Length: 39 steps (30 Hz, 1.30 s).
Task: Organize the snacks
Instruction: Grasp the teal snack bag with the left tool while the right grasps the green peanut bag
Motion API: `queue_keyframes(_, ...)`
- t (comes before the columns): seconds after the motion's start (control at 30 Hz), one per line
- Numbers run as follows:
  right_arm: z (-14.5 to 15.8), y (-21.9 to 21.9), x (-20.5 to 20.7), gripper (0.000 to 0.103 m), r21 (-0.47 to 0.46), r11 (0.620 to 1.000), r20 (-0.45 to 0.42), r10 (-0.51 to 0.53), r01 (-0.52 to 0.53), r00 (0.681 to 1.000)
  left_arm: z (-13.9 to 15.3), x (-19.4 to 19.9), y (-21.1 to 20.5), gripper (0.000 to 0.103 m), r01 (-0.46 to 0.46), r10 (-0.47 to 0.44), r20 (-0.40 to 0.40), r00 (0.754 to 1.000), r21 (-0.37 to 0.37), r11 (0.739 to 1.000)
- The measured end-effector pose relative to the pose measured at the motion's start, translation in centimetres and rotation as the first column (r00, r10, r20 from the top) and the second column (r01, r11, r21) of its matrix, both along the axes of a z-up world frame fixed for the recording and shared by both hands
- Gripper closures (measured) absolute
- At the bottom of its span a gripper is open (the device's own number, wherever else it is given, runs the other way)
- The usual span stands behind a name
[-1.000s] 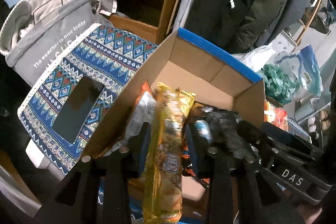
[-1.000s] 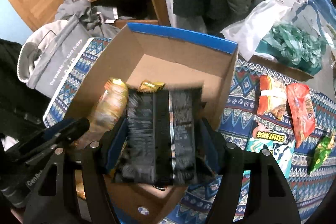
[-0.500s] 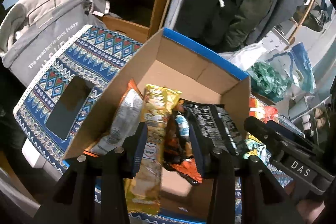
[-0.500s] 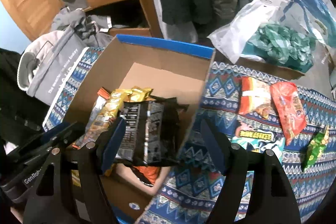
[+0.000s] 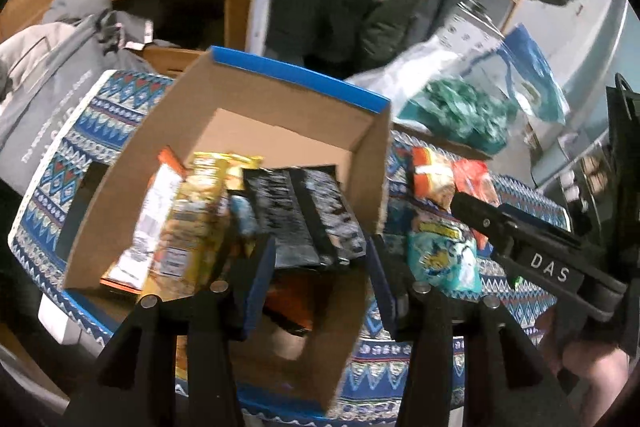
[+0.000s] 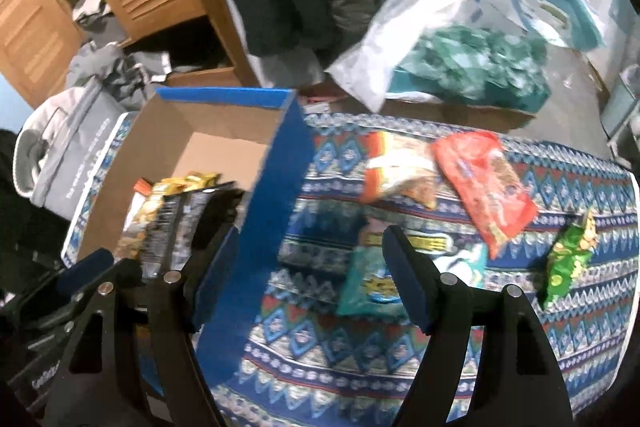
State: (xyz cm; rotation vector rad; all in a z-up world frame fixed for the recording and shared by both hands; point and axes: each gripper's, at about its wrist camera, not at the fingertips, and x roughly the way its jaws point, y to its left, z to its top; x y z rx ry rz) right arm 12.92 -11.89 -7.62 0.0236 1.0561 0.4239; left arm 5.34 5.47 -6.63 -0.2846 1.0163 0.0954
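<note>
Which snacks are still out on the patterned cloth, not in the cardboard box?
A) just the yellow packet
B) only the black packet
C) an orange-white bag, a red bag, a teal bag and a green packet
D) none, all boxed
C: in the right wrist view the orange-white bag, red bag, teal bag and green packet lie on the patterned cloth, while the black packet and yellow packet sit inside the cardboard box.

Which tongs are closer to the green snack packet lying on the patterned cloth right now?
Right. The right tongs hover open over the cloth, with the green snack packet off to their right. The left tongs sit over the cardboard box, farther away.
</note>
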Motion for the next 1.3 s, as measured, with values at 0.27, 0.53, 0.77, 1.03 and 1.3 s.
queue_keyframes(0.27, -1.5, -4.9, 0.8, 0.028, -0.014, 0.997, -0.025, -0.078, 0.078, 0.997, -0.8, 0.7, -4.2, 0.053, 0.069, -0.069, -0.028, 0.997, -0.009, 0.998)
queue_keyframes(0.53, -3.1, -8.8, 1.3, 0.028, -0.017, 0.991, -0.056, -0.135, 0.134, 0.989, -1.9, 1.1, -8.1, 0.046, 0.13, -0.129, -0.057, 0.99, 0.001, 0.992)
queue_keyframes(0.77, -5.2, -11.1, 2.3, 0.028, -0.025, 0.985, -0.099, -0.174, 0.172, 0.98, -3.5, 1.7, -11.6, 0.046, 0.18, -0.176, -0.093, 0.98, 0.033, 0.983)
queue_keyframes(1.03, -8.2, -12.4, 3.9, 0.028, -0.054, 0.981, -0.165, -0.192, 0.186, 0.967, -6.3, 3.3, -13.5, 0.046, 0.185, -0.176, -0.155, 0.972, 0.046, 0.982)
queue_keyframes(1.3, -10.1, -12.3, 6.8, 0.028, -0.105, 0.979, -0.181, -0.192, 0.175, 0.965, -9.0, 5.2, -13.6, 0.046, 0.148, -0.137, -0.188, 0.972, 0.046, 0.988)
